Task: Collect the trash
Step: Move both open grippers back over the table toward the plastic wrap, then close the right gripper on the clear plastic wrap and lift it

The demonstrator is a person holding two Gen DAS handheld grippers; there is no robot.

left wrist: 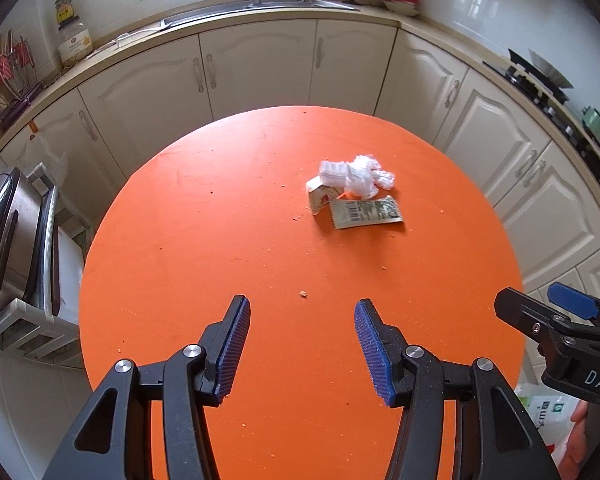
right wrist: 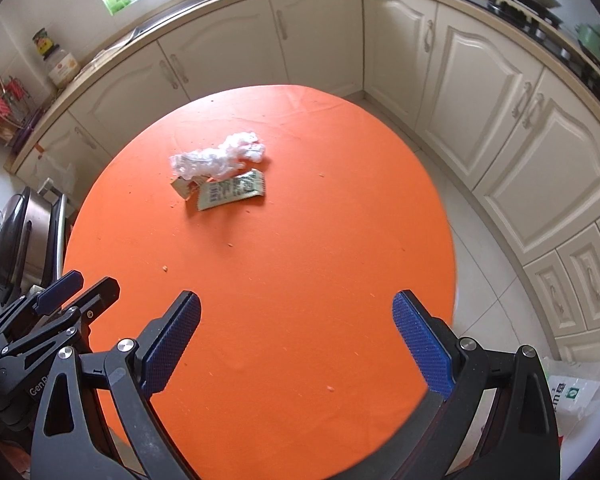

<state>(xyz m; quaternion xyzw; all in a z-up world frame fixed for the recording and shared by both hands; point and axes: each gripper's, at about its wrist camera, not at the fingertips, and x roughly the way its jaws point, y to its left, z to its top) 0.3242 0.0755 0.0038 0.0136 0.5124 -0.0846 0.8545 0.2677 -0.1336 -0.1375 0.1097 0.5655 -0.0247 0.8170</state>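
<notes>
A small heap of trash lies on the round orange table (left wrist: 204, 248): crumpled clear plastic wrap (left wrist: 360, 176), a small torn carton (left wrist: 320, 196) and a flat beige sachet with a barcode (left wrist: 366, 212). The same plastic wrap (right wrist: 220, 154), carton (right wrist: 184, 188) and sachet (right wrist: 232, 190) show in the right wrist view on the table (right wrist: 300, 280). My left gripper (left wrist: 302, 354) is open and empty above the table's near part, well short of the trash. My right gripper (right wrist: 298, 344) is open and empty over the near edge. It also shows at the right in the left wrist view (left wrist: 548, 312).
Crumbs (left wrist: 303, 293) are scattered over the table. Cream kitchen cabinets (left wrist: 256, 64) curve around behind it, with a sink (left wrist: 260, 4) and a stove (left wrist: 540, 84). A metal appliance on a rack (left wrist: 16, 240) stands left. A white plastic bag (right wrist: 572, 396) lies on the floor at right.
</notes>
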